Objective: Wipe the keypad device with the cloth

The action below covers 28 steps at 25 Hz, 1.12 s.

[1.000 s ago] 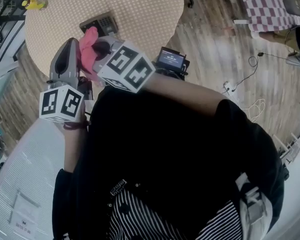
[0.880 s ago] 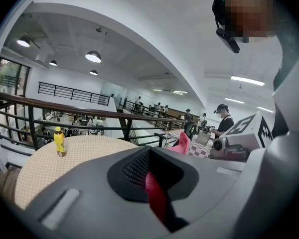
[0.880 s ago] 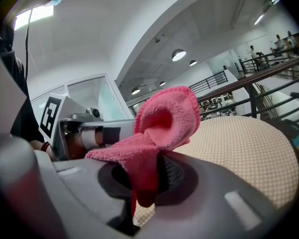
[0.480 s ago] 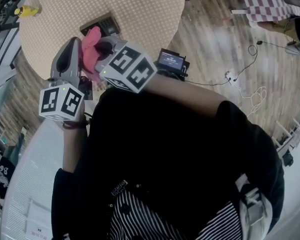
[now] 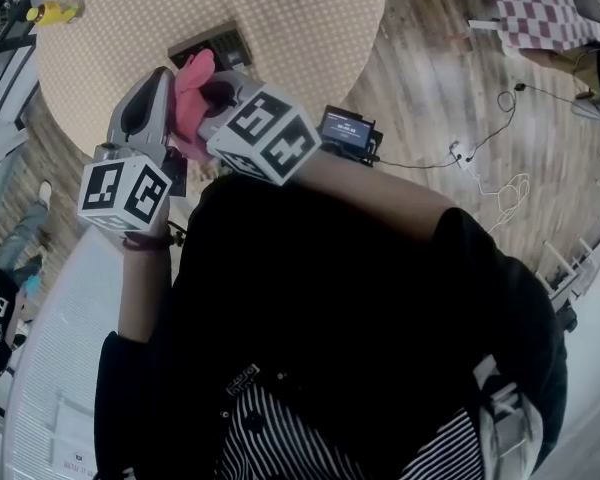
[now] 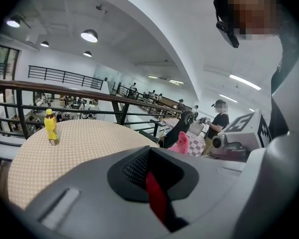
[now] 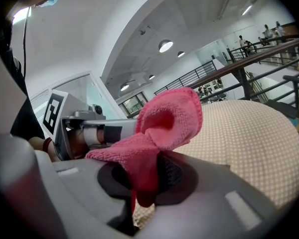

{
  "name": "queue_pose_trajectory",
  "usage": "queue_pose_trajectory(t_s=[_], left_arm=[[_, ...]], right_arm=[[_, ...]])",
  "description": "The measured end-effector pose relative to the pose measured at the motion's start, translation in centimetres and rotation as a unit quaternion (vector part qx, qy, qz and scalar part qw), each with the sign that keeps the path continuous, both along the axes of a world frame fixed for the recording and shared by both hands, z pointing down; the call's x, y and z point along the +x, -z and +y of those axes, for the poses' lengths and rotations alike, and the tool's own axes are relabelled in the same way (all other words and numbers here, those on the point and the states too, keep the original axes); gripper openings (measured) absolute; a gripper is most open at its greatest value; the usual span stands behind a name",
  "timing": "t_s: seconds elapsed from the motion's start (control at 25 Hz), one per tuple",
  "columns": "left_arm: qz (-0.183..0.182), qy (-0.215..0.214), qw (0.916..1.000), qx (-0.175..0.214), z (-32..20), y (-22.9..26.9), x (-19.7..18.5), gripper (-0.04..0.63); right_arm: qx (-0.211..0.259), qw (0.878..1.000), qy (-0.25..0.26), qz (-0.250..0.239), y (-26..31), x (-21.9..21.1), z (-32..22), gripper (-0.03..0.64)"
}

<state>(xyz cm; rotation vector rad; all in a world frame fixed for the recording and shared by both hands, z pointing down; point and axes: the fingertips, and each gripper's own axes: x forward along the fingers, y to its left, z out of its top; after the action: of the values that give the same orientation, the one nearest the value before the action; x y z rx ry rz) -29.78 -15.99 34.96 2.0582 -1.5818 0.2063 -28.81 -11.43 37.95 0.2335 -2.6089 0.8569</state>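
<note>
1. Pinching the cloth (image 7: pixel 164 123), the right claw (image 7: pixel 149 180) has its jaws pressed on a bunched fold. Most of the pink fabric stands free above and ahead of the jaws.
2. The left claw (image 6: pixel 152 180) is pressed together and carries no object. A thin red strip shows in the seam between its jaws. Whether that strip belongs to the claw cannot be told.
3. Both claws are held side by side, close to the person's chest and clear of the tabletop (image 5: pixel 300 18). Neither touches anything on it.
4. The keypad device (image 5: pixel 212 46) lies flat on the tabletop, close to its near edge and just beyond the raised claws. The cloth is not in contact with it.
5. A yellow bottle (image 6: pixel 50 126) stands at the far left of the tabletop, well apart from the device.
6. Step in hand, as judged: cloth secured, approach to the device. Wiping has not begun.
7. Next move, as judged: lower the right claw until the free fabric lies on the keypad face, then stroke across it. The left claw may need to steady the device, which looks light enough to slide.
</note>
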Motion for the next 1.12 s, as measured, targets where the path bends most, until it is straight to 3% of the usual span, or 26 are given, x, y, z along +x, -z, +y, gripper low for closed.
queue_pose_trajectory(t_s=[0.44, 0.76, 0.88, 1.0, 1.12], left_arm=[[0.005, -0.024, 0.9988, -0.042, -1.1, -4.0, -1.3, 0.005], [-0.010, -0.104, 0.9896, -0.100, -2.6, -8.9, -0.5, 0.005], [-0.034, -0.144, 0.9796, -0.136, -3.1, -11.6, -0.2, 0.005], [-0.058, -0.183, 0.9644, -0.182, -3.5, -14.0, 0.4, 0.005], [-0.119, -0.222, 0.9446, -0.211, -3.9, -15.5, -0.2, 0.005]], right_arm=[[-0.018, 1.000, 0.000, 0.023, -3.7, -1.4, -0.9, 0.064], [-0.039, 0.997, -0.019, 0.057, -7.9, -1.3, -2.1, 0.064], [-0.050, 0.996, -0.023, 0.075, -10.4, -1.4, -2.4, 0.064], [-0.056, 0.994, -0.022, 0.090, -12.3, -0.6, -2.6, 0.064], [-0.054, 0.994, -0.021, 0.097, -13.4, -1.1, -2.6, 0.064]])
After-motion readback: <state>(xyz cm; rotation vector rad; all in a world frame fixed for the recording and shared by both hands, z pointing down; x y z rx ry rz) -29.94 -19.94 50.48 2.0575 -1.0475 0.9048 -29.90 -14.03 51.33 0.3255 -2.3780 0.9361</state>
